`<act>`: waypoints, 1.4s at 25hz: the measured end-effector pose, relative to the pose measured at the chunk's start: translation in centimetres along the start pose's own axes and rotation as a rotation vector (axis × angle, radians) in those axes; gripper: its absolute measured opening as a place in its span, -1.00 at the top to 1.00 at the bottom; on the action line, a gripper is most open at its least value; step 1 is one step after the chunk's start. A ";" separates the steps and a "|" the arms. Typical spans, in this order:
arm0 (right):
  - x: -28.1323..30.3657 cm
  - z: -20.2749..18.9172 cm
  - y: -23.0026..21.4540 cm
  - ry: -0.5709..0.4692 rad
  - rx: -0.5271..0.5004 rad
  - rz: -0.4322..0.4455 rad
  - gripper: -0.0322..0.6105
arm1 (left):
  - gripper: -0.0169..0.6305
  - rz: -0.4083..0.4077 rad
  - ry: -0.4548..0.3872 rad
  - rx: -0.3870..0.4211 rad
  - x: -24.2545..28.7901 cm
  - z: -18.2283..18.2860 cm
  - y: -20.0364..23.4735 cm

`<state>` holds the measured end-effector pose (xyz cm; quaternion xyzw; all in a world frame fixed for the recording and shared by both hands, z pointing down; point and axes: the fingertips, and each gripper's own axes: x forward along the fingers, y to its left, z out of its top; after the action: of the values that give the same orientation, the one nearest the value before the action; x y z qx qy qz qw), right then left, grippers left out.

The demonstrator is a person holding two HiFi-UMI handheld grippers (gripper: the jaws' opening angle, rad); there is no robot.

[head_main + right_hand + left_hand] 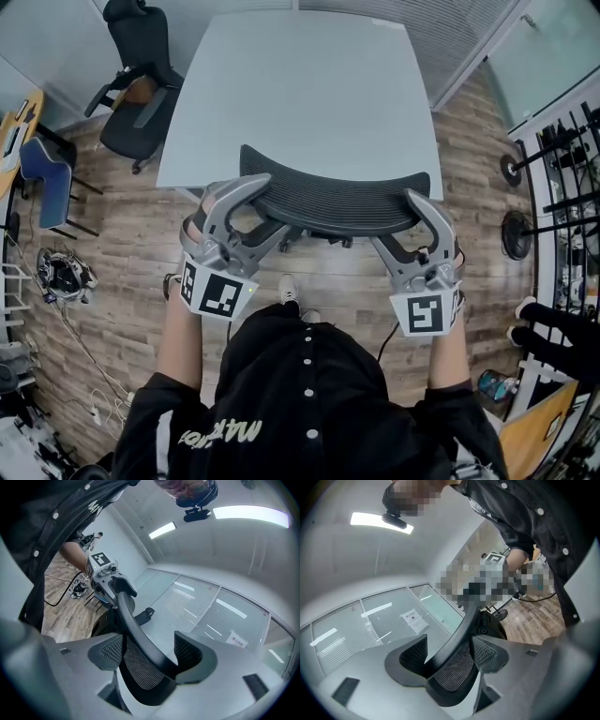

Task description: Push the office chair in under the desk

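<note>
Surface, pale and bare, fills the upper middle of the head view. The office chair stands at its near edge, the curved mesh backrest overlapping that edge from above and the seat hidden beneath it. A second chair sits well apart at the far left corner.

The left claw pinches the left end of the backrest's top rim, with one jaw on each face of the mesh. The right claw pinches the right end the same way. Each gripper view shows the rim running between that claw's jaws.

Likely trouble: the chair probably swivels and rolls, so a harder push from one side could turn it askew instead of sending it straight under. A tall part could also catch the surface's edge, and the narrow rim could slip from a jaw if the push angles downward.

Both forearms reach forward and spread apart, with the claws angled inward toward each other and their marker cubes nearest the person.
</note>
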<state>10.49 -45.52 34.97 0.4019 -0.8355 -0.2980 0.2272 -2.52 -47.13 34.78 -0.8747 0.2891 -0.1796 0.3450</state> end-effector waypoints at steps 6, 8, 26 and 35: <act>0.2 -0.8 -0.7 0.004 0.006 0.006 -0.10 | 0.04 0.000 -0.018 0.006 0.9 0.1 -0.1; 0.2 -0.8 -0.9 -0.001 0.006 0.009 -0.10 | 0.04 -0.002 -0.019 0.006 0.9 0.2 0.1; -0.2 -0.7 -0.2 0.024 -0.010 0.058 -0.10 | 0.05 -0.019 0.008 0.003 0.2 0.2 -0.4; -0.9 -0.3 0.6 0.047 -0.024 0.050 0.10 | 0.16 0.022 0.035 0.019 -1.1 -0.2 -0.6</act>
<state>10.90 -44.57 35.50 0.3849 -0.8361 -0.2929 0.2590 -3.26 -46.18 35.19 -0.8649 0.3029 -0.1940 0.3502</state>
